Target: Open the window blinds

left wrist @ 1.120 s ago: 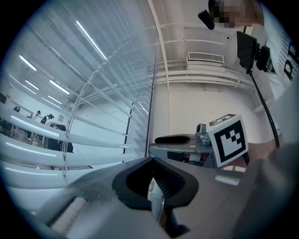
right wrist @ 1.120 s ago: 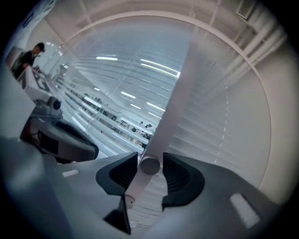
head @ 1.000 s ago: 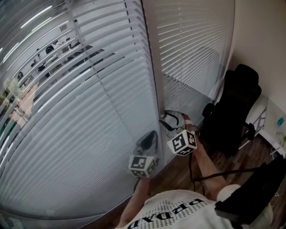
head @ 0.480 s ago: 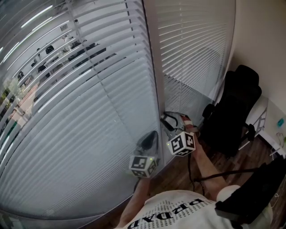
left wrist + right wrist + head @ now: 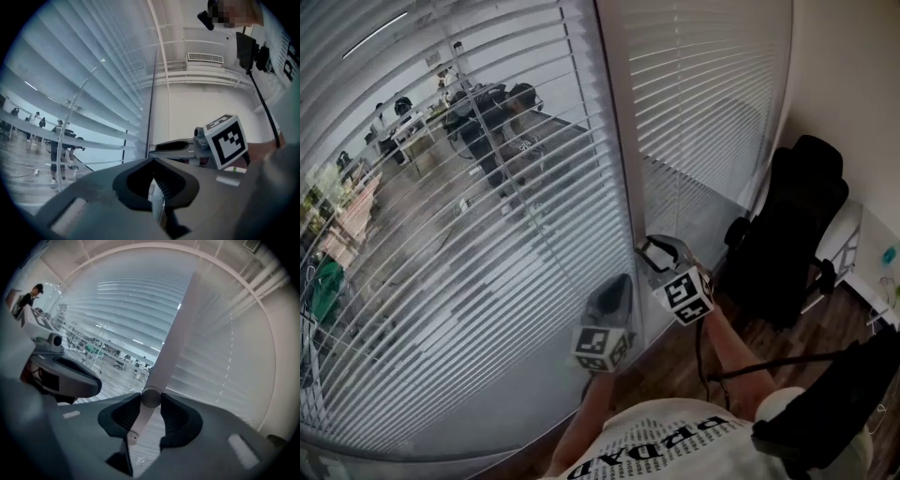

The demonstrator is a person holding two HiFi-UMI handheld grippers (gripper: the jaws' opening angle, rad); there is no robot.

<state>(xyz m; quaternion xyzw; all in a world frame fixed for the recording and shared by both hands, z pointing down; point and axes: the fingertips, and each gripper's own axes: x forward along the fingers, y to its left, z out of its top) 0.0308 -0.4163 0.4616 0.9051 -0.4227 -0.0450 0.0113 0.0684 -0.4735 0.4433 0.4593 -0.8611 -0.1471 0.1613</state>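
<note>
The left window blind (image 5: 469,281) has its slats tilted flat, and a room beyond shows through the gaps. A pale tilt wand (image 5: 171,348) hangs beside the window frame (image 5: 619,169). My right gripper (image 5: 652,251) is shut on the wand, which sits between the pads (image 5: 151,398). Its jaws have just been closing on it. My left gripper (image 5: 617,289) hovers close to the blind, to the left of the right one, shut with nothing in it (image 5: 153,161). The right blind (image 5: 703,94) keeps its slats turned shut.
A black office chair (image 5: 792,225) stands at the right by the wall. Wooden floor (image 5: 675,366) lies below the window. A black cable (image 5: 769,366) runs from the right arm. People and desks (image 5: 502,122) show beyond the glass.
The left blind's slats have turned from nearly shut to flat, so the room behind shows. The right gripper has rolled about the wand; the left gripper has stayed put.
</note>
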